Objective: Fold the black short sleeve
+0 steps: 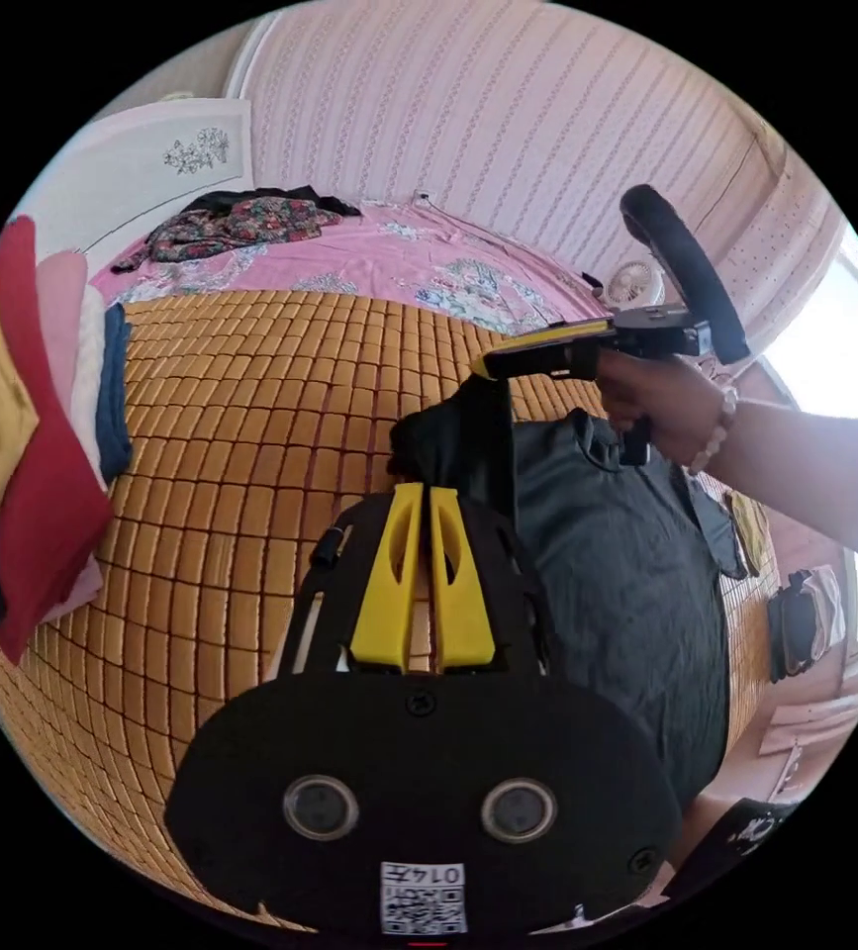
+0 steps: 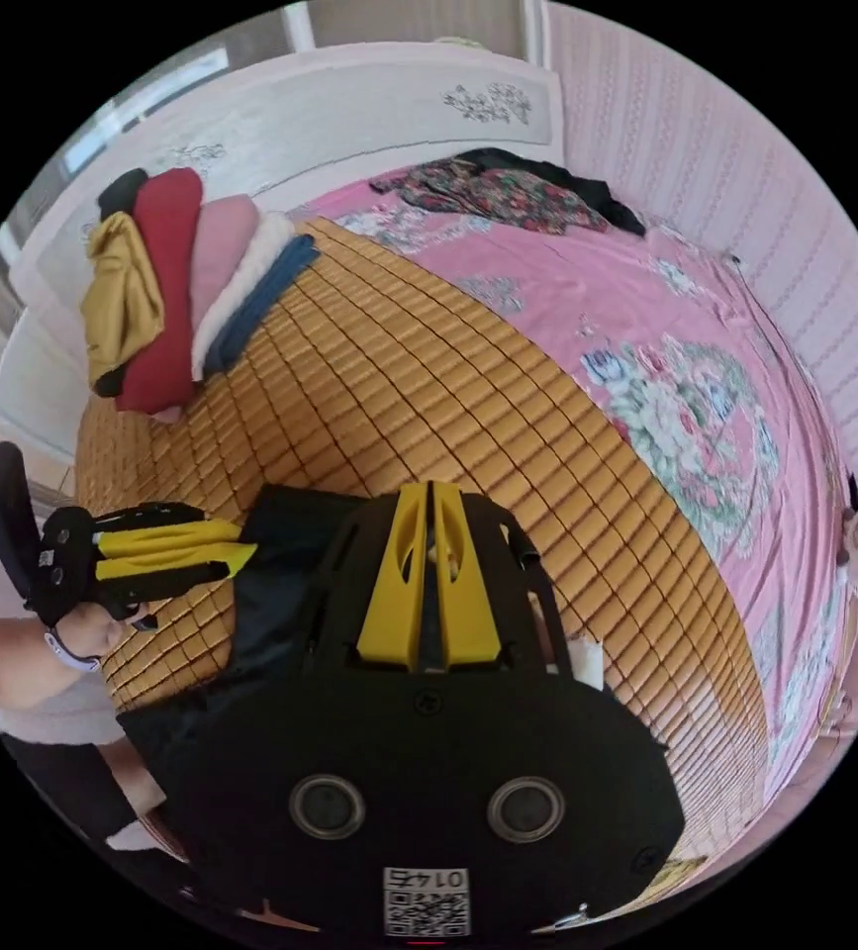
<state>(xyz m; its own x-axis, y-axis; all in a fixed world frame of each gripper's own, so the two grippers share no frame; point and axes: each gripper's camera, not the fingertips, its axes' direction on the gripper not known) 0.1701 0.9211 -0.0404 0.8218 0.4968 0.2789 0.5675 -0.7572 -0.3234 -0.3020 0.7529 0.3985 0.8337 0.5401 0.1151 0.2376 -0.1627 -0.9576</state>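
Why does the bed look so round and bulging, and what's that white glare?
Left gripper view: the fisheye lens bends the woven mat into a dome, and a bright window blows out white. Right gripper view: same bulge, evener light, sharp focus.

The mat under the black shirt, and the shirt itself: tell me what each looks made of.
The mat looks like small bamboo or wood tiles strung together: a golden-brown grid of glossy blocks with dark seams. The black shirt looks like thin knit fabric, matte with a slight sheen; it drapes in soft wrinkles where the right tool lifts an edge. Exact fibre cannot be told.
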